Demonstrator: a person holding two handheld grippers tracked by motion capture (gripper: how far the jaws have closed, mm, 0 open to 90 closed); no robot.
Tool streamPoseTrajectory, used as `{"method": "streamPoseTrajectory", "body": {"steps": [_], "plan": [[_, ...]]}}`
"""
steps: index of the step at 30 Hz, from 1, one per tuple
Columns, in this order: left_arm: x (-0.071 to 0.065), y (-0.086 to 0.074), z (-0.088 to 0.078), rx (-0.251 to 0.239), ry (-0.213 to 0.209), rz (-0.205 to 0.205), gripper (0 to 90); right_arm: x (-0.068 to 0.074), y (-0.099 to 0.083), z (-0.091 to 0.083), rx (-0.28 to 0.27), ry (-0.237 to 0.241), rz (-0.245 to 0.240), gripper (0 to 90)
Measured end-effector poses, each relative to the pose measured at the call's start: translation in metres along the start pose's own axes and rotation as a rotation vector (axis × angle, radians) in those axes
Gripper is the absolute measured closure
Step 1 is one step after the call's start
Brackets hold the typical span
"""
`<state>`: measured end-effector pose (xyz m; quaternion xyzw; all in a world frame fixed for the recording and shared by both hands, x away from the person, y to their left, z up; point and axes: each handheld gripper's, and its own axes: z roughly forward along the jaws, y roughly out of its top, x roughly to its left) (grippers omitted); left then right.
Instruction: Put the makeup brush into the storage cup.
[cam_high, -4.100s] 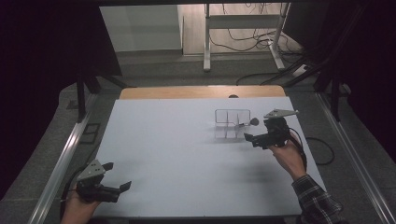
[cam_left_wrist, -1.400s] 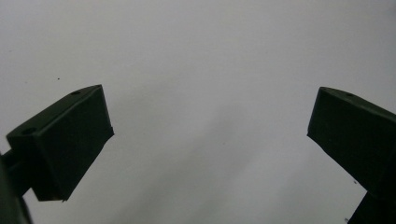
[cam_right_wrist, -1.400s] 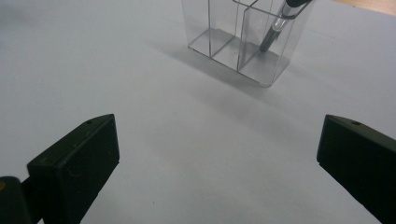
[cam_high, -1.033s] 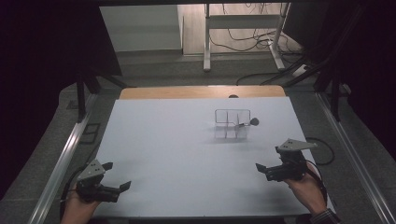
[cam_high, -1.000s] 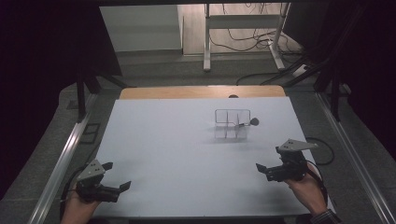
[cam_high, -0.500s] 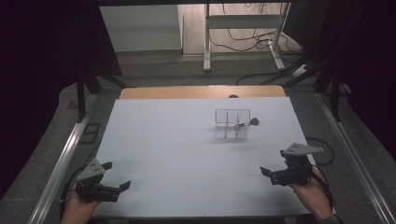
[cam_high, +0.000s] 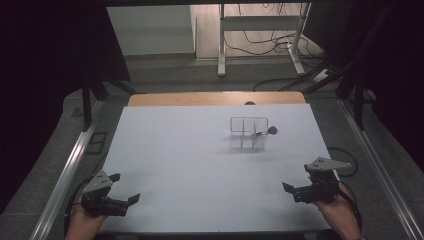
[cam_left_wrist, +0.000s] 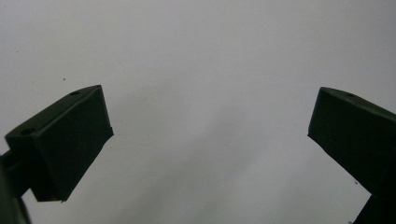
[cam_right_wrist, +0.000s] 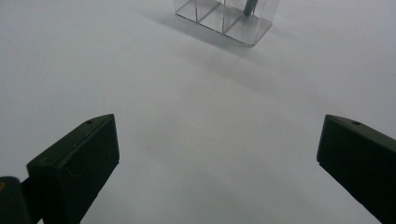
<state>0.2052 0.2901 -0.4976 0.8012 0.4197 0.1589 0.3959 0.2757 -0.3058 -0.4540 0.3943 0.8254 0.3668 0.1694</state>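
Note:
A clear plastic box with compartments (cam_high: 248, 132) stands on the white table (cam_high: 200, 165), right of the middle; its near corner shows as the clear box (cam_right_wrist: 224, 18) in the right gripper view. A dark round-headed tool (cam_high: 270, 131) leans in its right compartment. My left gripper (cam_high: 127, 192) rests open near the front left corner, with only bare table between its jaws (cam_left_wrist: 205, 140). My right gripper (cam_high: 290, 190) is open near the front right edge, well back from the box, nothing between its jaws (cam_right_wrist: 215, 154).
A wooden strip (cam_high: 215, 98) runs along the table's far edge. Metal rails (cam_high: 70, 170) flank both sides. Beyond the table stands a metal frame with cables (cam_high: 260, 35) on the floor. A cable loop (cam_high: 345, 160) lies off the right edge.
My right gripper has drawn back from beside the clear box to the front right of the table, leaving the tool in the box. The left gripper has stayed put.

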Motion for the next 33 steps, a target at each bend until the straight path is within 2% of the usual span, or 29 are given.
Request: {"method": "streamPoseTrajectory", "body": {"steps": [13,26,33], "plan": [[0.0,0.0,0.001,0.005,-0.004,0.0,0.0,-0.002,-0.011,-0.011,0.01,-0.025,0.018,0.0],[0.0,0.0,0.001,0.006,-0.005,0.002,0.0,-0.005,-0.022,-0.017,0.043,-0.041,0.023,0.0],[0.0,0.001,0.002,0.007,-0.003,0.004,0.0,-0.007,-0.024,-0.018,0.037,-0.042,0.027,0.0]]}}
